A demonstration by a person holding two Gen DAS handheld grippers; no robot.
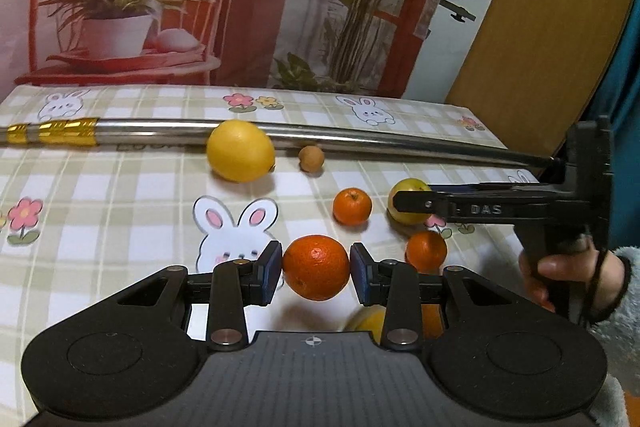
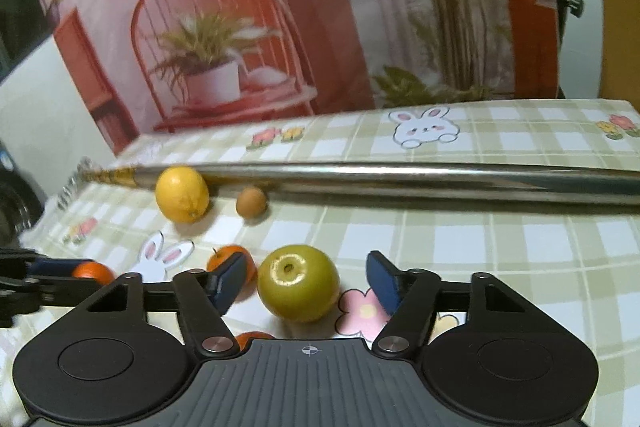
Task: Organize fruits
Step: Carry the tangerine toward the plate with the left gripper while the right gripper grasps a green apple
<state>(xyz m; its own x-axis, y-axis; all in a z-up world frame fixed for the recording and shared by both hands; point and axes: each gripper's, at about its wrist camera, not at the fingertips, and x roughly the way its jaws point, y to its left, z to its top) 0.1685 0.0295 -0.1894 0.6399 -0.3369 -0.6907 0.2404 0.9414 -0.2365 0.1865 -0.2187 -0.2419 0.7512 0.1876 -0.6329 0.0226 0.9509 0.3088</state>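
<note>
The left gripper [image 1: 316,269] points forward and downward over the table [image 1: 120,195], and its two blue pads [image 1: 272,269] press on either side of a mandarin [image 1: 316,267], which hangs clear of the checked rabbit-print cloth [image 1: 80,227] with its shadow below. The jaws stand narrow, only as wide as the fruit they clamp.

The right gripper [image 2: 306,285] also tilts downward, low over the table. A green apple [image 2: 298,283] sits between its blue pads [image 2: 384,285], stem hollow facing up and toward the camera; a gap shows on each side of it, more on the right, so the jaws are partly open and have no hold on it. In the left wrist view this gripper comes in from the right edge, its black fingers reaching across the apple, and a hand [image 1: 560,267] in a fuzzy grey sleeve [image 1: 616,291] wraps its handle.

On the cloth lie two more mandarins: a smaller mandarin [image 1: 352,206] just left of the apple and another mandarin [image 1: 426,251] just in front of it. Further back a lemon [image 1: 240,151] lies against a long steel rod [image 1: 360,137] with gold bands at its left end, and a small brown round fruit [image 1: 311,159], perhaps a longan, sits just right of the lemon beside the rod. Yellow and orange fruit shows partly hidden beneath the left gripper's body. No bowl or basket shows in either view.
</note>
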